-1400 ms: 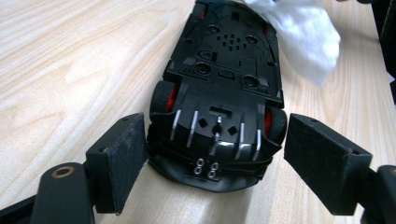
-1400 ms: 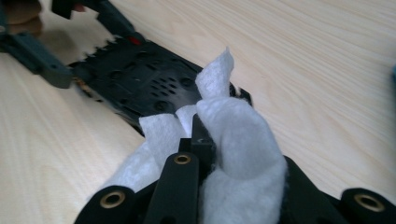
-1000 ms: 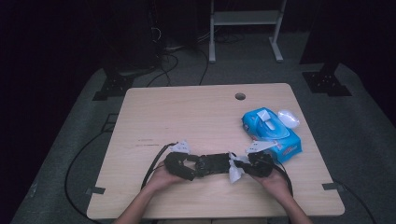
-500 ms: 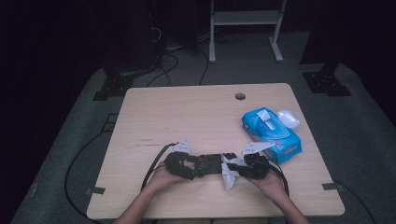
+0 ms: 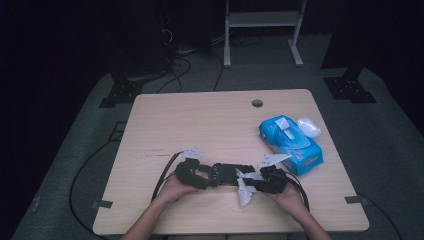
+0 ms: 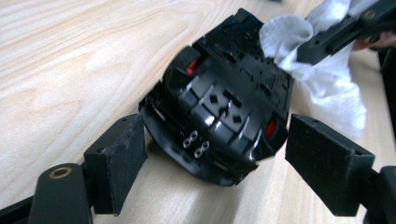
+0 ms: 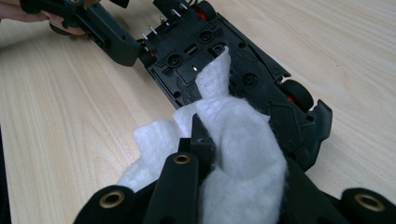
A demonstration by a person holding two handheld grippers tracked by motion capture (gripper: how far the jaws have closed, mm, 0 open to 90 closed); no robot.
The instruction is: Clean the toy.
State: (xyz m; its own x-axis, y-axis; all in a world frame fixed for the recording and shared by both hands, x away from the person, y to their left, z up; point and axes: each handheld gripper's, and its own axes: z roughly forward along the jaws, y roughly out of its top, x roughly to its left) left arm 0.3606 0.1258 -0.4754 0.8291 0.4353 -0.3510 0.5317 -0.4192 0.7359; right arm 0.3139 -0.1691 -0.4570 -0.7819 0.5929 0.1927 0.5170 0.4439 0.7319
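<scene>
A black toy car [image 6: 219,107] lies upside down on the wooden table [image 5: 210,125], near its front edge. My left gripper [image 6: 219,168] stands open around the car's rear end. Its jaws have just been opening, and the right pad [image 6: 322,163] is clear of the body. My right gripper [image 7: 224,135] is shut on a bunched white wipe [image 7: 238,135] whose tip lies on the car's underside [image 7: 224,60]. From above, the left gripper [image 5: 212,175] and right gripper [image 5: 250,180] face each other across the car [image 5: 227,172], with the wipe [image 5: 244,192] hanging toward the front.
A blue pack of wipes [image 5: 290,142] lies at the right of the table, with a small clear white object [image 5: 308,126] just behind it. A cable hole [image 5: 257,103] sits near the far edge. Cables trail off the table's front and left.
The white wipe hangs a little lower and further left than a second ago. Both hands keep their places by the car.
</scene>
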